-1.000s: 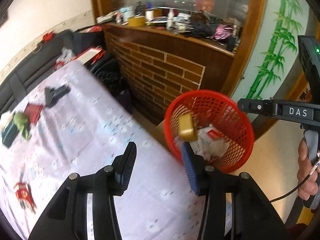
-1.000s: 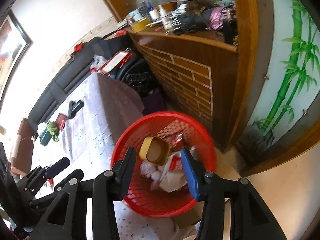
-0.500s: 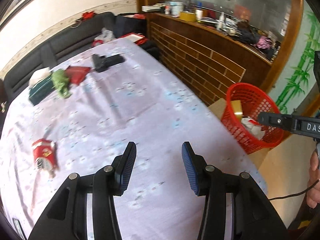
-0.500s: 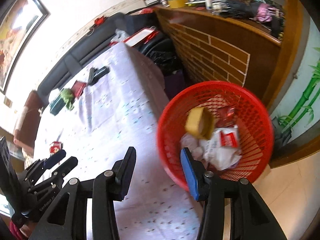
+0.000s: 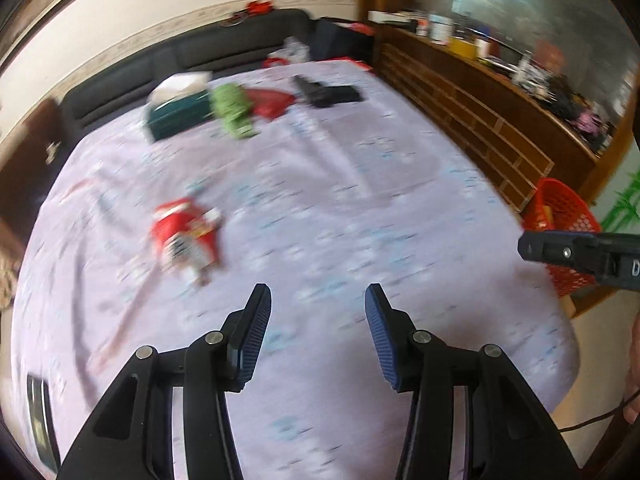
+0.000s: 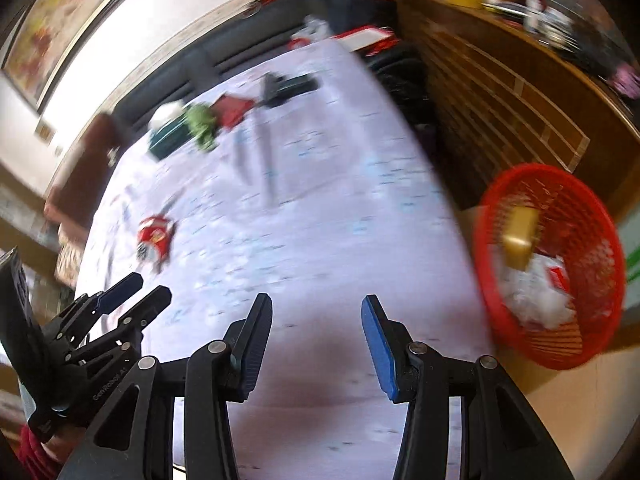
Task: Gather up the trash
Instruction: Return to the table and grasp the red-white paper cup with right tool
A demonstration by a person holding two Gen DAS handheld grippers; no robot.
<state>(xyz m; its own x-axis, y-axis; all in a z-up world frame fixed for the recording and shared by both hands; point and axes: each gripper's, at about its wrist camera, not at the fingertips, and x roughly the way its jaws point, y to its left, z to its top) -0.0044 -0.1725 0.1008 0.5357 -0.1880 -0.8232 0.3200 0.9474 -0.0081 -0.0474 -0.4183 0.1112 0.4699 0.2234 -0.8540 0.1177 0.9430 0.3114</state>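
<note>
A crumpled red and white wrapper (image 5: pixel 186 234) lies on the lilac tablecloth (image 5: pixel 340 184), ahead and left of my left gripper (image 5: pixel 316 300), which is open and empty. The wrapper also shows in the right wrist view (image 6: pixel 154 238). My right gripper (image 6: pixel 316 310) is open and empty over the near part of the table. The red mesh basket (image 6: pixel 600 280) stands off the table's right edge, holding white paper and a yellow tape roll (image 6: pixel 520 236). It also shows in the left wrist view (image 5: pixel 560 208). My left gripper also appears in the right wrist view (image 6: pixel 136 292).
At the table's far end lie a green crumpled item (image 5: pixel 234 110), a dark green tissue box (image 5: pixel 178 114), a red pouch (image 5: pixel 270 102) and a black object (image 5: pixel 328 94). A dark sofa (image 5: pixel 200 52) runs behind. A brick-fronted wooden counter (image 5: pixel 480 112) stands right. A dark phone (image 5: pixel 40 420) lies near left.
Both grippers have swung left, away from the basket and over the table. The red wrapper is now closer to the left gripper. Both stay open and empty.
</note>
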